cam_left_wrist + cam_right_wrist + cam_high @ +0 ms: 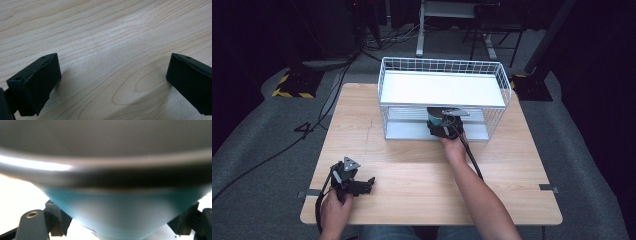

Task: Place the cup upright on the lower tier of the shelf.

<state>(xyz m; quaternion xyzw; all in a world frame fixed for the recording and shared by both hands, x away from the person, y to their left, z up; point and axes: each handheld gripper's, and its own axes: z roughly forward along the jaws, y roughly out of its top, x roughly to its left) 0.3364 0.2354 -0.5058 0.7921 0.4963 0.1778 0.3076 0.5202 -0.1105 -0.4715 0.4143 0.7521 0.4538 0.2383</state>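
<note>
A blue bowl (120, 212) with a dark grey inside and rim sits very close in the right gripper view, and my right gripper (117, 225) is shut on it, one jaw on each side. In the high view, the right gripper (441, 125) holds the blue bowl (433, 121) at the front opening of the lower shelf (407, 131) of a white wire rack (384, 85). My left gripper (362, 186) rests low over the wooden table (412, 170) at the front left. Its jaws stand wide apart in the left gripper view (112, 77), with bare wood between them.
The rack's white upper shelf (442, 87) is bare and has a wire rim around it. Around the table are grey floor, cables, a yellow-and-black base (292, 85) and a stand's legs at the back.
</note>
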